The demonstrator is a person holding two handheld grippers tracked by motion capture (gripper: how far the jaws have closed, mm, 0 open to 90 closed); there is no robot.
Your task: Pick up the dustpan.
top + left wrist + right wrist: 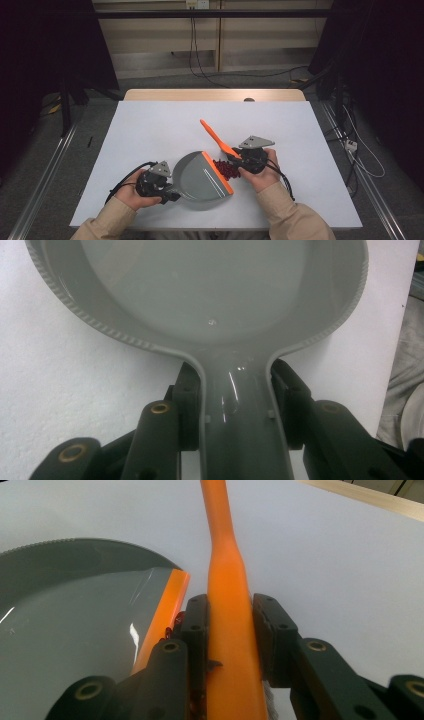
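Nearest the camera, your two sleeved forearms come in at the near edge of the white table, each hand holding a gripper. Your left gripper sits just left of a grey dustpan, and its jaws are pinched tight on the dustpan's handle; in the left gripper view the black pads press both sides of that grey handle, with the pan's rounded bowl spreading out beyond them. The dustpan lies flat on the table, its orange lip forming the edge on its right side. Just right of that lip, touching or nearly touching it, is a small heap of dark red bits. Your right gripper is just right of the dustpan, its jaws clamped on the orange handle of a brush; in the right gripper view the pads squeeze the orange handle from both sides. The handle slants up and away from the dustpan, toward the far side of the table.
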